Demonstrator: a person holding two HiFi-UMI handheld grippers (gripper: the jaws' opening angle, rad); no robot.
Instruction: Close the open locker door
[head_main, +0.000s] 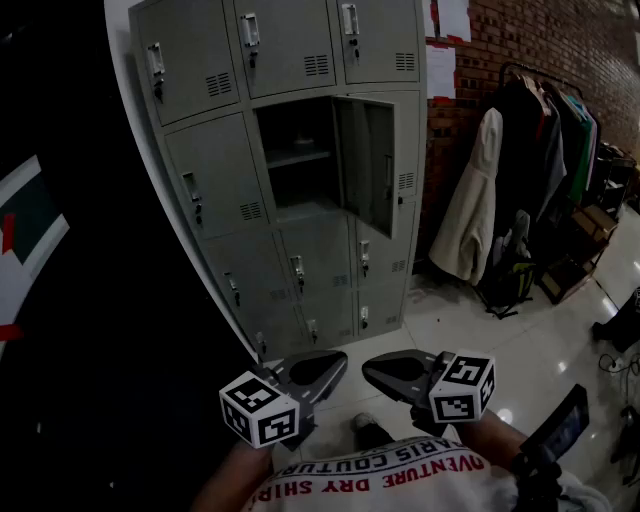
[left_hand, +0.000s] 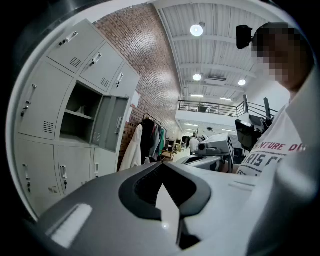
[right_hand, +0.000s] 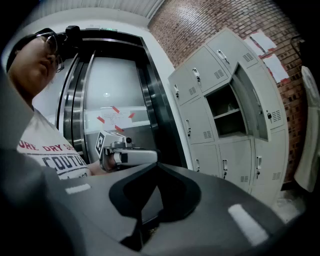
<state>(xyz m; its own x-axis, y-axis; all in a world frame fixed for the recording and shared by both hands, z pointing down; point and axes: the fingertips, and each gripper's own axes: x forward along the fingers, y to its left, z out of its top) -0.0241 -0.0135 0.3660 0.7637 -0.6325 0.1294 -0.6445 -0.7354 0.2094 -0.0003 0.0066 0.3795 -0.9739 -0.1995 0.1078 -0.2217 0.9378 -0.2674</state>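
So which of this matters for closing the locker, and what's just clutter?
Job: open locker door, its compartment, left gripper, right gripper, both shut, empty.
Lying about: clothes rack, white coat, wall papers, bag on floor.

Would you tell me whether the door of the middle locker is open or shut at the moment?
Open: the locker door stands angled outward, leaving the shelf inside the compartment exposed.

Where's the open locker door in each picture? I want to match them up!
Head view: the open locker door is upper middle, swung out to the right of its compartment.
Left gripper view: it is at the left, just right of the compartment.
Right gripper view: it is at the right, seen nearly edge-on.
Shared landmark: the brick wall beside it.
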